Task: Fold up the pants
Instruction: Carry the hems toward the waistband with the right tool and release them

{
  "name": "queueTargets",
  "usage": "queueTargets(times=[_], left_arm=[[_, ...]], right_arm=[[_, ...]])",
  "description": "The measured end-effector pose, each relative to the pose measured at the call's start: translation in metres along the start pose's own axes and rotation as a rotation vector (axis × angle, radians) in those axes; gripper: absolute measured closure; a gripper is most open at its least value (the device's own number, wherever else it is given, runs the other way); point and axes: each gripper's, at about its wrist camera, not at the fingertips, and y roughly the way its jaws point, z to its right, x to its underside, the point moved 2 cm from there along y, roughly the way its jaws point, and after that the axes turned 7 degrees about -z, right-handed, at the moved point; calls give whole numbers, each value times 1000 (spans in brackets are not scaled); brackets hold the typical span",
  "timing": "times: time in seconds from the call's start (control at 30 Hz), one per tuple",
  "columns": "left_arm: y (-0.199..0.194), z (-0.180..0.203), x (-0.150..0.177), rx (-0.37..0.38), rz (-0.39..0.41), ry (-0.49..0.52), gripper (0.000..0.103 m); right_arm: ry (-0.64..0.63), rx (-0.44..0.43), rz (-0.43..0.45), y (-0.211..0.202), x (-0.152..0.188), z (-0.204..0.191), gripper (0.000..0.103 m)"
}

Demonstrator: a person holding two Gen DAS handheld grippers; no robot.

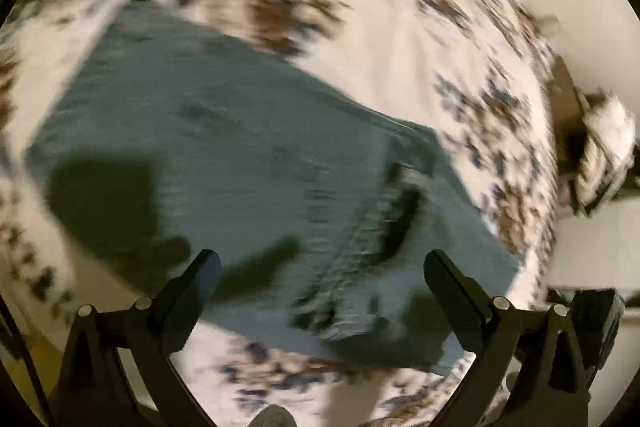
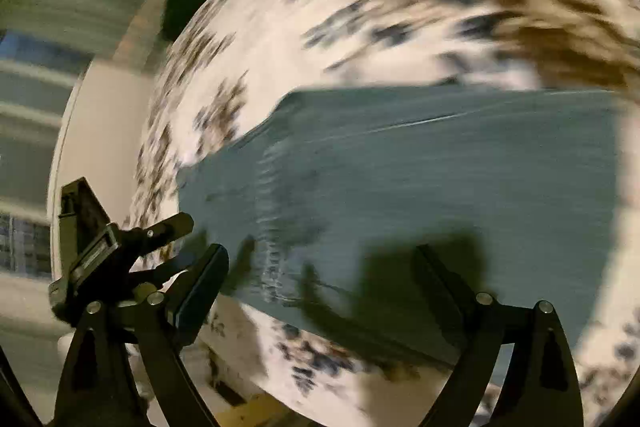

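Blue-grey pants [image 1: 240, 155] lie flat mid-frame on floral bedspread [image 1: 380, 27]. My left claw [image 1: 320, 267] spread wide above them, empty. My right claw [image 2: 320, 263] likewise wide, empty. Views blurred.

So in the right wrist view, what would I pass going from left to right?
Blurred room wall → the other gripper, at the bed's edge → patterned bedspread → the teal pants, lying flat → bedspread again at far right.
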Motion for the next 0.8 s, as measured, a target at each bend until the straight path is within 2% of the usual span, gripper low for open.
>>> queueTargets(times=[0.03, 0.13, 0.27, 0.3, 0.33, 0.37, 0.4, 0.43, 0.5, 0.57, 0.67, 0.8], left_arm=[[12, 12, -1, 13, -29, 31, 0], [47, 41, -1, -27, -98, 119, 0], [94, 66, -5, -187, -142, 252, 3], [100, 72, -4, -231, -120, 301, 23], [101, 78, -2, -260, -91, 348, 52], [100, 82, 2, -288, -66, 388, 68], [96, 85, 7, -275, -54, 412, 86], [87, 86, 12, -269, -29, 423, 90], [70, 84, 20, -286, 14, 434, 92], [57, 71, 18, -286, 29, 382, 92], [62, 39, 3, -267, 5, 267, 92], [70, 31, -5, -242, -20, 257, 88]], right_arm=[[40, 19, 9, -13, 1, 14, 8], [173, 69, 42, -38, 10, 64, 8], [303, 106, 61, -46, 19, 113, 8], [327, 115, 70, -49, 22, 122, 8], [343, 120, 79, -54, 24, 129, 8], [359, 129, 87, -55, 26, 135, 8], [373, 134, 92, -58, 28, 140, 8], [389, 131, 98, -58, 29, 144, 8], [396, 137, 100, -56, 30, 146, 8], [390, 141, 94, -54, 29, 145, 8], [366, 162, 66, -44, 21, 143, 8], [315, 210, 25, -30, 8, 135, 8]])
